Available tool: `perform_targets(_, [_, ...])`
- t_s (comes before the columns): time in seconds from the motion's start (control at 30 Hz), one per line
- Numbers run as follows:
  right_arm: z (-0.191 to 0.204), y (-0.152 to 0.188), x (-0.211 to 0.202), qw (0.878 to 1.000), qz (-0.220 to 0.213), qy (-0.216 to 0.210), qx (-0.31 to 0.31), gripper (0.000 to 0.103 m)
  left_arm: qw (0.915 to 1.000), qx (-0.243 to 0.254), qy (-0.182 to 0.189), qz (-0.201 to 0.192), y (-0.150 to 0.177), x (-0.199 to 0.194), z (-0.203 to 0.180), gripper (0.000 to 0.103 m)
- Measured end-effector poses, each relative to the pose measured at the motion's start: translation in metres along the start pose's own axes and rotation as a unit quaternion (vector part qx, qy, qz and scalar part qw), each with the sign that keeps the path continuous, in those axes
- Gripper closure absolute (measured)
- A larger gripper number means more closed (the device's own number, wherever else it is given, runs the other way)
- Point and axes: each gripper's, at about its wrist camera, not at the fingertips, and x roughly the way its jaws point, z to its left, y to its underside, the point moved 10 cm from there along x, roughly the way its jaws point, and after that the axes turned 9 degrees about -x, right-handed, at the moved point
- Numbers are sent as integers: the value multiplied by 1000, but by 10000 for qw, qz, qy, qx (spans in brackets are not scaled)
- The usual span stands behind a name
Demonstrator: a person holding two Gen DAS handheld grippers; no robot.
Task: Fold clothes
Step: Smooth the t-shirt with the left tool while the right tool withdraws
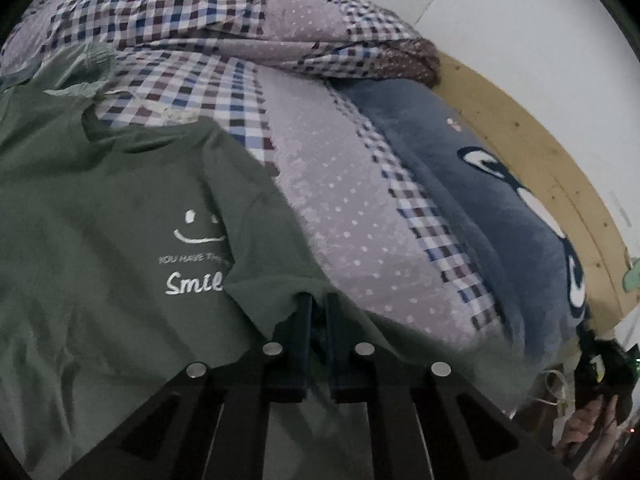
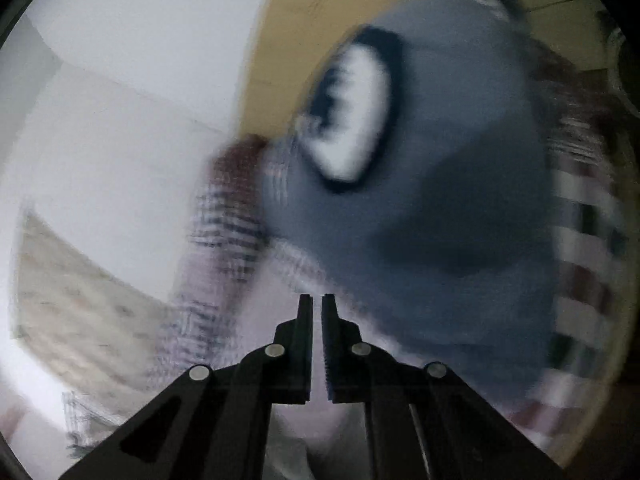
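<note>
A dark green T-shirt (image 1: 100,220) with a white smiley face and the word "Smile" lies spread on the bed in the left wrist view. Its right sleeve (image 1: 264,248) is folded inward over the end of the print. My left gripper (image 1: 318,300) is shut on the hem of that sleeve, with green cloth bunched around the fingertips. In the blurred right wrist view my right gripper (image 2: 317,300) is shut with nothing between its fingers. It hangs in the air in front of a blue-grey plush pillow (image 2: 440,200), away from the shirt.
The bed carries a checked and lilac dotted sheet (image 1: 340,200) and a bunched quilt (image 1: 240,28) at the back. A blue-grey plush pillow (image 1: 480,208) lies along the wooden bed frame (image 1: 532,144) by the white wall. A hand (image 1: 588,424) holding a dark device shows at the lower right.
</note>
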Motion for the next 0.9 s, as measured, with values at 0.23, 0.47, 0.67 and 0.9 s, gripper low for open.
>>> perform_targets(0.23, [-10, 16, 17, 9947, 528, 668, -578, 87, 9997, 167, -138, 69, 8, 2, 6, 98])
perform_targets(0.47, [30, 71, 59, 9581, 1792, 540, -2168, 54, 9990, 351, -243, 150, 14, 1, 11, 93])
perform_targets(0.67, [4, 101, 78, 9446, 2273, 813, -2225, 54, 9996, 207, -197, 5, 14, -14, 29, 73])
perform_targets(0.9, [-12, 119, 100, 9393, 2464, 938, -2195, 52, 9996, 66, -214, -160, 9, -30, 47, 71])
